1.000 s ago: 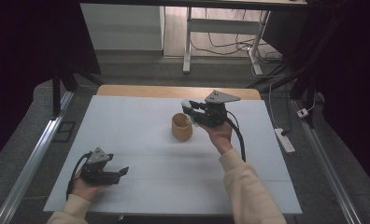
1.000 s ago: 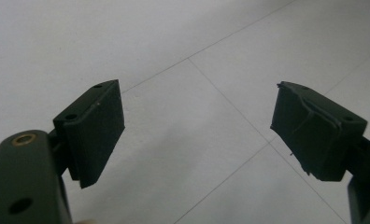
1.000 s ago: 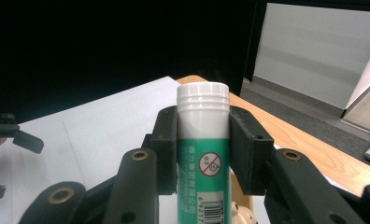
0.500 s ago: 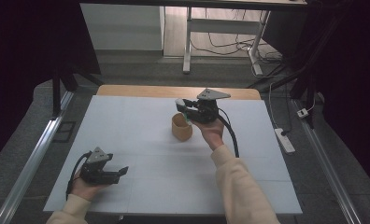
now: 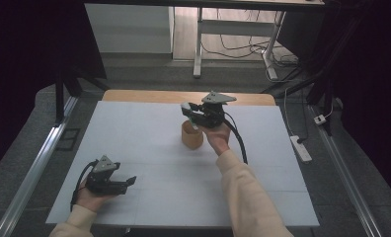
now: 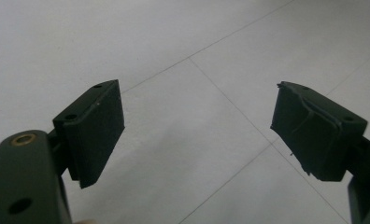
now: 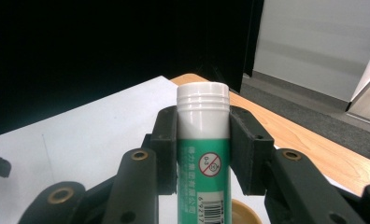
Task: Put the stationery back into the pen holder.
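My right gripper (image 5: 188, 110) hangs in the air just above a tan cup (image 5: 192, 136) near the table's far middle. It is shut on a green glue stick (image 7: 203, 161) with a white cap, clamped between both jaws; the cap (image 5: 185, 107) sticks out to the left in the high view. The cup's rim (image 7: 243, 210) peeks out below the stick in the right gripper view. My left gripper (image 5: 127, 182) rests low at the near left of the white table (image 5: 144, 148). Its pads (image 6: 96, 126) stand wide apart with bare tabletop between them.
A strip of wooden tabletop (image 5: 149, 96) runs along the far edge of the white surface. Metal rails (image 5: 35, 163) flank the table on both sides. A power strip (image 5: 301, 147) lies on the floor at the right. A desk frame with cables (image 5: 233, 44) stands beyond.
My right gripper with the glue stick has moved left and slightly away, from right of the cup to above it. The left gripper has stayed still.
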